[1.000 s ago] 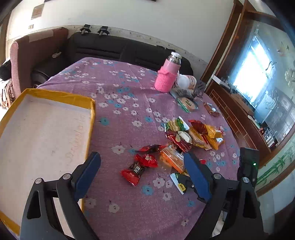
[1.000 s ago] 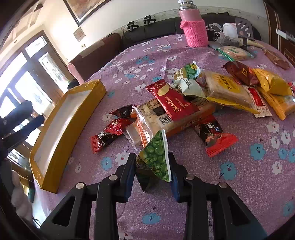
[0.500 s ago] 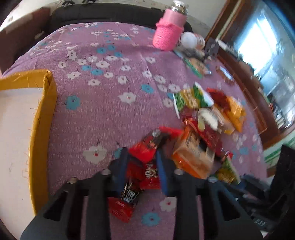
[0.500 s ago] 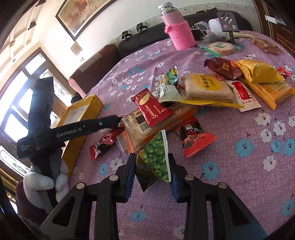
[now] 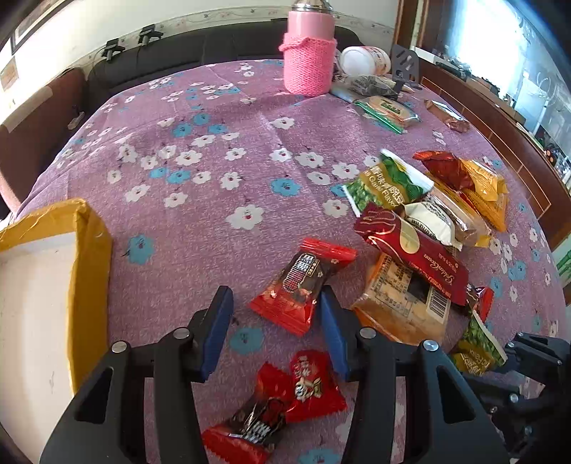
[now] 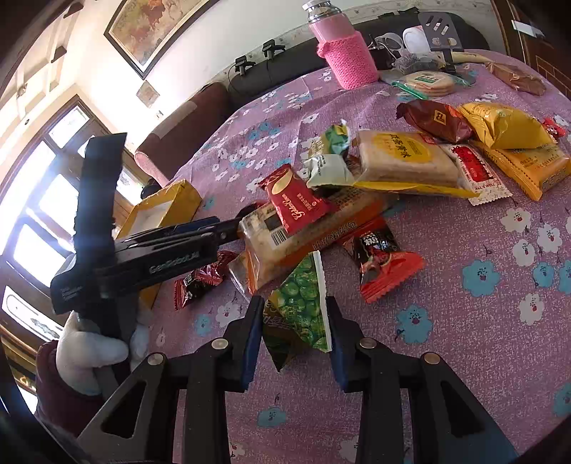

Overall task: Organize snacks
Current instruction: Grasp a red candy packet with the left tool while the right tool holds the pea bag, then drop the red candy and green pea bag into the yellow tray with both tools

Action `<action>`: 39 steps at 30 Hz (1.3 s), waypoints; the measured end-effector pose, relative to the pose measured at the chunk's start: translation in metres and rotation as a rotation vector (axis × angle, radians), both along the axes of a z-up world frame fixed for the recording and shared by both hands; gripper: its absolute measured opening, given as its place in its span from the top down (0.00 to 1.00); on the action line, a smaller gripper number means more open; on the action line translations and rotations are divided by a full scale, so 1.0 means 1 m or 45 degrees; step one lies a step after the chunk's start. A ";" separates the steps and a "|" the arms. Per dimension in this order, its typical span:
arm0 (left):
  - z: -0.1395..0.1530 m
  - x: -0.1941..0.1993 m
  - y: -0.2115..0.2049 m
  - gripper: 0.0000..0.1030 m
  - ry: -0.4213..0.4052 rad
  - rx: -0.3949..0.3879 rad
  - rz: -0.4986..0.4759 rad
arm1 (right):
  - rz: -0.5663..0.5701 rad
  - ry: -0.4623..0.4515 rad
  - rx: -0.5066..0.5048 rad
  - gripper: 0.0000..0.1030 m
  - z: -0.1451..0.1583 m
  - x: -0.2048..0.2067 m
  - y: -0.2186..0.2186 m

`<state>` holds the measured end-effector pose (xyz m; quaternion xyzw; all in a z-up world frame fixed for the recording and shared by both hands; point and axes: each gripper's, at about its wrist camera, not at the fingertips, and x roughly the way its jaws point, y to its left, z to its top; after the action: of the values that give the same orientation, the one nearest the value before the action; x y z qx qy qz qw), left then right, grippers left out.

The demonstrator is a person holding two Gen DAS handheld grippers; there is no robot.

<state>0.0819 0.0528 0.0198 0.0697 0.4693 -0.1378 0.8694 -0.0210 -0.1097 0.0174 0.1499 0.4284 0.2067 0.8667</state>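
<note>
Bright daylight from blown-out windows [image 6: 43, 214]; fisheye-warped edges, sharp centre.

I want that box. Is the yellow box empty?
Cannot tell. The yellow box shows only a bare white corner; the rest is cut off.

"GenRobot.AI" on left tool [image 6: 228, 228]; "ALL'S WELL" on white packet [image 6: 476, 171]

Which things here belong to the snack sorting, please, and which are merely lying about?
Job:
green pea packet in right tool
red candy packets
orange biscuit pack
yellow box
left tool

Lying about:
pink flask
spatula
</note>
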 end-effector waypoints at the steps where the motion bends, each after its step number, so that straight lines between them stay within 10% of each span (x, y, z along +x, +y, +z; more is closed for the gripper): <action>1: 0.000 0.000 -0.001 0.63 -0.012 0.011 -0.005 | 0.001 -0.001 -0.001 0.67 0.000 0.000 0.000; 15: 0.052 -0.040 0.022 0.75 -0.165 -0.199 0.058 | 0.047 -0.086 0.001 0.67 0.008 -0.011 0.007; 25: 0.083 -0.124 0.142 0.74 -0.267 -0.250 0.370 | 0.064 -0.188 -0.054 0.68 0.027 -0.027 0.026; 39: 0.036 -0.154 0.278 0.74 -0.179 -0.180 0.761 | 0.578 -0.005 0.029 0.68 0.044 -0.040 0.224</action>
<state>-0.0717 0.3312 0.0556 -0.1225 0.3969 0.0966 0.9045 -0.0608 0.1139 0.0613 0.0589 0.4473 0.4016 0.7970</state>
